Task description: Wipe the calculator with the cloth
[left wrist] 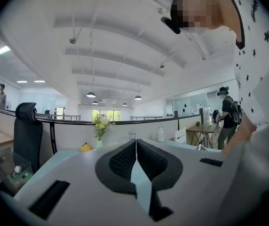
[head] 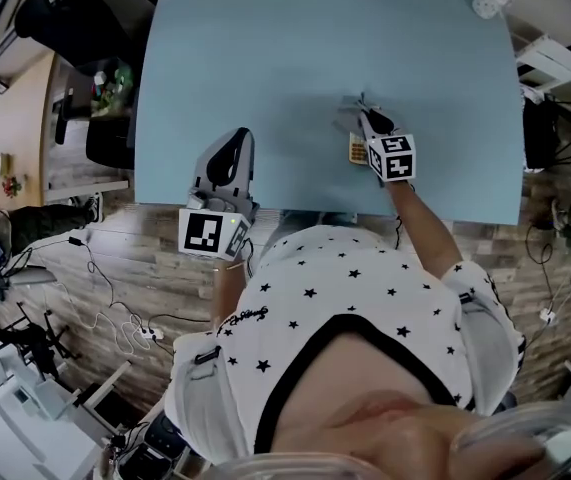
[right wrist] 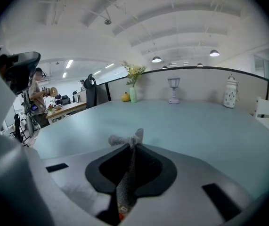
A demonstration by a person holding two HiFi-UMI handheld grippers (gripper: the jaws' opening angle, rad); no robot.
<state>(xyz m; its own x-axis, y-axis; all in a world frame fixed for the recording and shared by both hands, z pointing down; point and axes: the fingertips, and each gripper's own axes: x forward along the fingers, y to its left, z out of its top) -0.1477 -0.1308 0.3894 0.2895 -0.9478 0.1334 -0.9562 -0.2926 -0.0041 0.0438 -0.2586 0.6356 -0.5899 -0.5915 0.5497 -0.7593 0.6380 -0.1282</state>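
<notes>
The right gripper had its jaws clamped on a crumpled grey cloth, a tuft poking out past the tips. The small calculator with yellowish keys lay just under and behind those jaws on the pale blue table. The left gripper had its jaws pressed together on nothing, the table's near edge beneath them.

We stand in an open-plan office: a pale blue tabletop bounded by a low white partition with a black rail, a black high-backed office chair, and round pendant ceiling lamps.
</notes>
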